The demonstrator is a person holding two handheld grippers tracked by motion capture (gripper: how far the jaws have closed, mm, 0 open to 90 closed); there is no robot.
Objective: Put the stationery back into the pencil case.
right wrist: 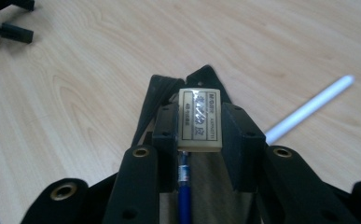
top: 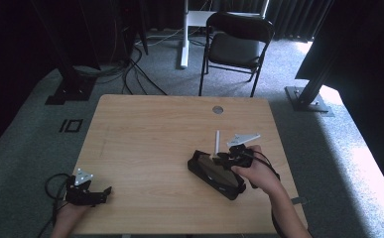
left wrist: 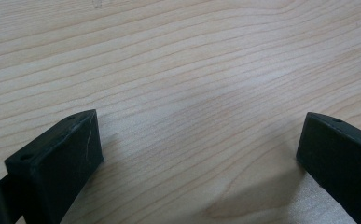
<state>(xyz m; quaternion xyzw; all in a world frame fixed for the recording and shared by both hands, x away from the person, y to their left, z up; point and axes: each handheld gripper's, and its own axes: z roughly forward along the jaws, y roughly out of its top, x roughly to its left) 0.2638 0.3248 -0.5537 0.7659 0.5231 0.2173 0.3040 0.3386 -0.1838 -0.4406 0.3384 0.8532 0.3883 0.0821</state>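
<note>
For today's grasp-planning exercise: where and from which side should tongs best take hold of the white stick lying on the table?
Probably mid-length on the white plastic stick, coming from above with the jaws across its width: it lies flat on the wooden table, thin and straight, beside the black pencil case, its far end free.

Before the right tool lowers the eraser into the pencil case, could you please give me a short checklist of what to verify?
1. Right tool grips the eraser between both jaws: ok.
2. Eraser sits over the open pencil case: ok.
3. Space in the case beside the blue pen: cannot tell.
4. White stick lies on the table outside the case, clear of the path down: ok.
5. Left tool open, holding nothing, at the table's near left edge, well away: ok.
</note>
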